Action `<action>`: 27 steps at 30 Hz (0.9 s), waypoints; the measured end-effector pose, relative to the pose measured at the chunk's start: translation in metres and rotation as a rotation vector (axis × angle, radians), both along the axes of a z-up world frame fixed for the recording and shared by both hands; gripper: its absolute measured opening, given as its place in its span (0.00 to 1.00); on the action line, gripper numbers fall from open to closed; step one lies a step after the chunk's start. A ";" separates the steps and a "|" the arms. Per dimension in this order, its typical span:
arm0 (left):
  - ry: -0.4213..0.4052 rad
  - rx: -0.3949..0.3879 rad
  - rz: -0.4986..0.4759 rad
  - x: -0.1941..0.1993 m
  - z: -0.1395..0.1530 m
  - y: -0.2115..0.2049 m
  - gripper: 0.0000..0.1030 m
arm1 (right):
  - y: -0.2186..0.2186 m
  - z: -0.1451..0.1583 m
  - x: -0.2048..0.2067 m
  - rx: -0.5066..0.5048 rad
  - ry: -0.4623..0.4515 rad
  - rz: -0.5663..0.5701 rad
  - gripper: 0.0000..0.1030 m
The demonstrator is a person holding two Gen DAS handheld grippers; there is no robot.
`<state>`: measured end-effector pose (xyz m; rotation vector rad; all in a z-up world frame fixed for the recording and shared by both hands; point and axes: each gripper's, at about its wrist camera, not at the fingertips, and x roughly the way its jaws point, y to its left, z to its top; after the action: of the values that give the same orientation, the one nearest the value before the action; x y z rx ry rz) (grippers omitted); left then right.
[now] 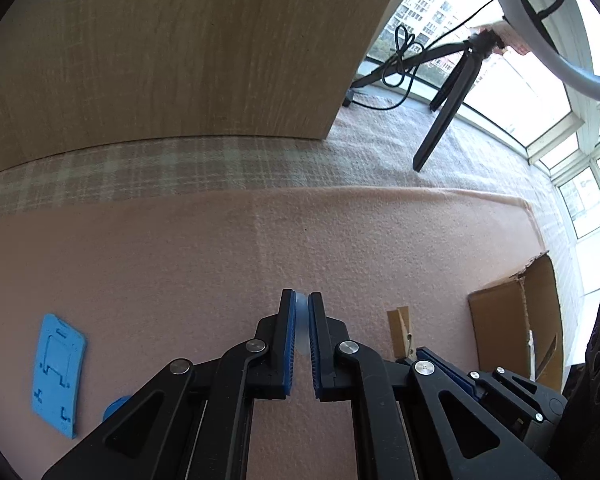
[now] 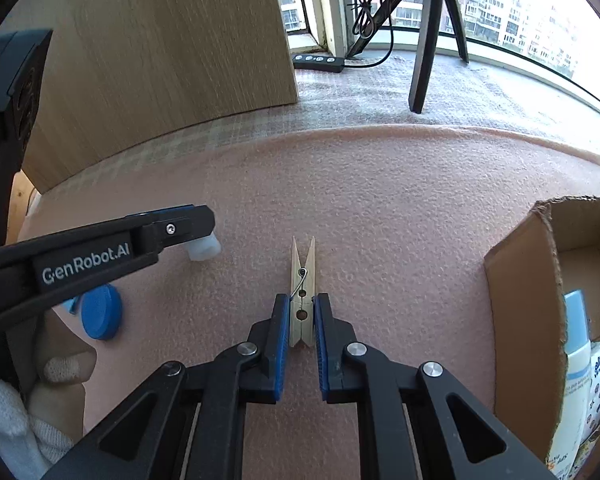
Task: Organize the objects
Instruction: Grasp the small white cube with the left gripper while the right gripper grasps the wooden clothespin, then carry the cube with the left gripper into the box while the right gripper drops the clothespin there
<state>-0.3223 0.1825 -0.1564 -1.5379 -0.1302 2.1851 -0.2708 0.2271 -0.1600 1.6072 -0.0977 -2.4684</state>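
Note:
My left gripper (image 1: pixel 301 304) is shut on a small translucent white plastic piece (image 1: pixel 301 322); it also shows in the right wrist view (image 2: pixel 204 249), held just above the pink mat. My right gripper (image 2: pixel 302 304) is shut on a wooden clothespin (image 2: pixel 302 304) that lies on the mat pointing away; the clothespin also shows in the left wrist view (image 1: pixel 402 330). A blue flat plastic stand (image 1: pixel 58 374) lies on the mat at the left. A blue round cap (image 2: pixel 101 311) lies below the left gripper's fingers.
An open cardboard box (image 2: pixel 524 320) stands at the right with a white-and-blue bottle (image 2: pixel 576 360) inside. A wooden panel (image 1: pixel 180 52) stands behind the mat. A black tripod (image 2: pixel 424 40) and a power strip (image 2: pixel 319 62) are near the window.

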 end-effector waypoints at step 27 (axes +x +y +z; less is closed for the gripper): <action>0.193 0.039 -0.200 0.096 0.096 0.106 0.06 | 0.157 0.102 0.117 0.008 0.184 -0.107 0.11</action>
<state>-0.2262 0.2884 -0.0606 -1.2528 0.0404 2.1432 -0.1534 0.3837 -0.0582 1.4039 -0.1505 -2.6882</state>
